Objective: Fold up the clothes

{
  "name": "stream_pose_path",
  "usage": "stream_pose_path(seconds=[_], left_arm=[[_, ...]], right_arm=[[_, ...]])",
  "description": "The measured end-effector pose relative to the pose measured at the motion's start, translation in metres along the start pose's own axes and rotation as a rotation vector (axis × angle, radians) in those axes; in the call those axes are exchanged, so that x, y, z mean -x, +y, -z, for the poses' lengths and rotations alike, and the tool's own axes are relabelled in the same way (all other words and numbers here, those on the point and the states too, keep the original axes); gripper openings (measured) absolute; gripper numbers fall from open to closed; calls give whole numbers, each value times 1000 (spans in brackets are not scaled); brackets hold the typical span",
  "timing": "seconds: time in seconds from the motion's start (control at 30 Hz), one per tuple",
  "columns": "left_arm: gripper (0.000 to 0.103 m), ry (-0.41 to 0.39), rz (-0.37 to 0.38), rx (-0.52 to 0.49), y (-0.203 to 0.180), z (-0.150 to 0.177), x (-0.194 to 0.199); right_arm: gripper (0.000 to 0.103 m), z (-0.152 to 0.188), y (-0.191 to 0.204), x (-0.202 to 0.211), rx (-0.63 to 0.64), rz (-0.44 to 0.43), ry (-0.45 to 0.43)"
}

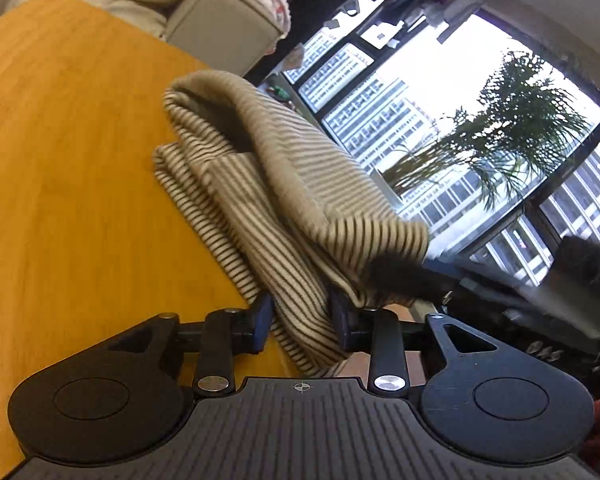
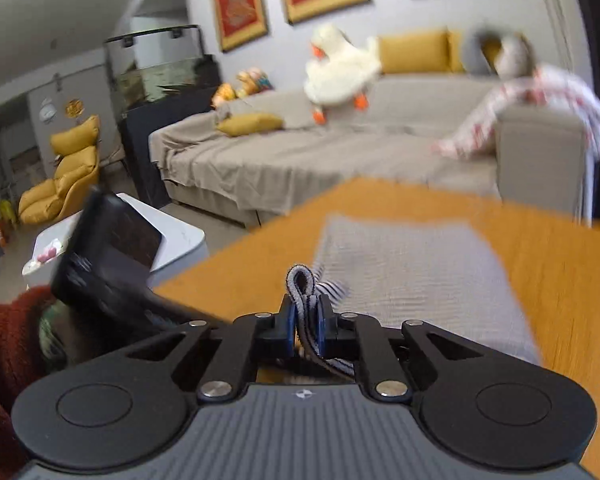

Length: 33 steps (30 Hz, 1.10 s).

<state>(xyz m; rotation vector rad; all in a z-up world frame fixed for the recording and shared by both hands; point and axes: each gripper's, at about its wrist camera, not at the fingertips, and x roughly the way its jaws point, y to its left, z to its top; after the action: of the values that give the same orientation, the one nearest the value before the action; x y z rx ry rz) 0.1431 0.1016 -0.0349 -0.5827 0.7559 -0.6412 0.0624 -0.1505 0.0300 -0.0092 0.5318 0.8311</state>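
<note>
2 grippers hold 1 striped garment (image 1: 260, 184) over the orange wooden table (image 1: 60, 160); the left gripper (image 1: 300, 320) clamps a thick fold at the table's edge; the right gripper (image 2: 306, 326) is pinched tight on a bunched striped edge, with the cloth spread flat beyond; a beige sofa (image 2: 300, 152) stands behind.

The beige, dark-striped garment (image 1: 260, 184) lies bunched and partly doubled over on the orange wooden counter (image 1: 60, 160), one fold lifted and draped. From the right wrist it blurs, seemingly spread flat (image 2: 412, 280), a looped striped edge (image 2: 300, 280) standing upright.
</note>
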Motion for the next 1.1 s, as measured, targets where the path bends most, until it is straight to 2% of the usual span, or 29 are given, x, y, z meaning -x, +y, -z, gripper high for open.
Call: stream_pose_path(seconds=[0.03,0.1,0.2,0.27,0.37,0.43,0.5,0.57,0.6,0.63,0.67,0.73,0.77,0.9,1.0,1.07,1.1], left_arm=[[44,-4,-17,-4,2,-1,4],[44,-27,-62,-12,5,-6,15],[44,-120,-107,-36,-2,-16,42],[44,-183,-102,-65,-12,-24,56],[44,-231,-37,-112,-32,-34,59],[44,-212,1,-134,-41,-37,46],[44,-153,-23,-151,-41,-33,23],[34,-106,-69,-148,-36,-28,0],[33,-107,-69,-144,-34,-28,-3],[33,-112,-61,-140,-32,-27,-1],[33,-118,-53,-135,-30,-26,0],[33,-120,-49,-137,-28,-25,1],[33,-120,-51,-145,-28,-24,1],[33,-122,-53,-159,-30,-25,0],[33,-121,-54,-162,-30,-25,0],[33,-119,-59,-168,-29,-25,0],[33,-119,-60,-171,-29,-26,-1]], right_arm=[[10,7,-3,-3,-16,4,16],[11,14,7,-4,54,27,27],[11,30,29,-6,183,52,55],[12,35,41,-11,243,70,63],[12,40,57,-16,322,97,69],[12,40,65,-18,358,112,71],[14,38,67,-17,374,122,66],[19,31,60,-5,339,110,56],[26,27,56,2,319,103,51],[41,23,52,8,300,96,46],[66,19,48,14,280,89,41],[93,10,32,31,210,118,6],[102,6,22,37,163,140,-16],[103,-3,-29,41,-121,219,-76],[103,4,-55,9,-243,292,76],[103,15,-58,-3,-260,296,102],[103,18,-58,-2,-274,284,81]])
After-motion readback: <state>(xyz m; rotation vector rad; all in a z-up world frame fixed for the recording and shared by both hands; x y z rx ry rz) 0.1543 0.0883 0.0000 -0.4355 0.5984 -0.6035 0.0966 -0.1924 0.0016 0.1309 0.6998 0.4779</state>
